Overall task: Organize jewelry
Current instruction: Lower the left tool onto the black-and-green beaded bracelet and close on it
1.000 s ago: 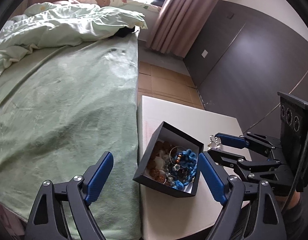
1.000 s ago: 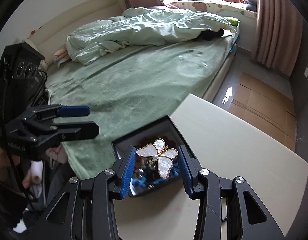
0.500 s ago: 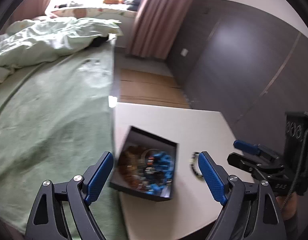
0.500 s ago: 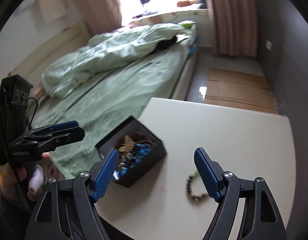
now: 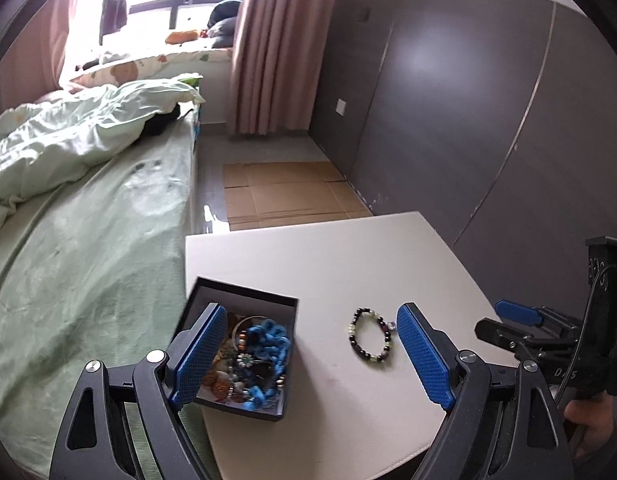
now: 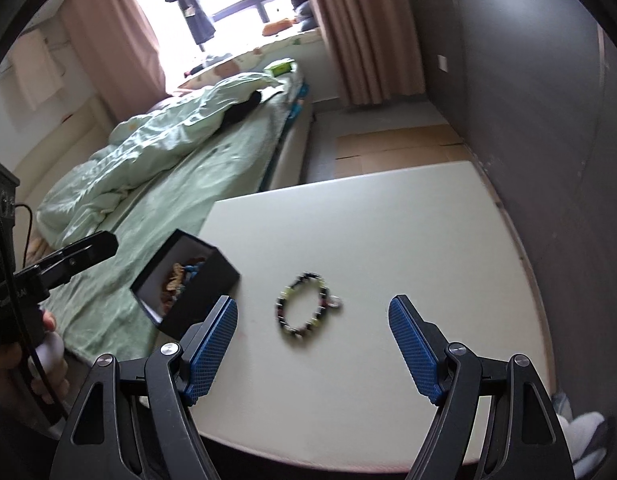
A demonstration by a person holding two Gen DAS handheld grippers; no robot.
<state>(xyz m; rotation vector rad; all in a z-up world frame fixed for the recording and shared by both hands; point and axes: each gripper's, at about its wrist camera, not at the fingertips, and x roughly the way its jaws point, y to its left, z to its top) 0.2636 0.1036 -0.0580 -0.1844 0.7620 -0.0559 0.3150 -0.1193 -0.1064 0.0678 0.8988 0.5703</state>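
A black open box (image 5: 244,300) full of jewelry, with blue beads and brown pieces, stands at the left edge of the white table (image 5: 328,248). It also shows in the right wrist view (image 6: 206,280). A beaded bracelet (image 5: 370,338) lies on the table to the right of the box, and shows in the right wrist view (image 6: 306,308). My left gripper (image 5: 312,356) is open and empty above the box and table. My right gripper (image 6: 312,350) is open and empty, just short of the bracelet.
A bed with a green sheet (image 5: 80,248) and rumpled duvet (image 5: 76,132) runs along the table's left side. Flattened cardboard (image 5: 284,192) lies on the floor beyond the table. A dark wall (image 5: 468,120) stands on the right.
The right gripper has let go of the white butterfly brooch at the box, opened wide and swung right toward the bracelet. The left gripper has also turned right.
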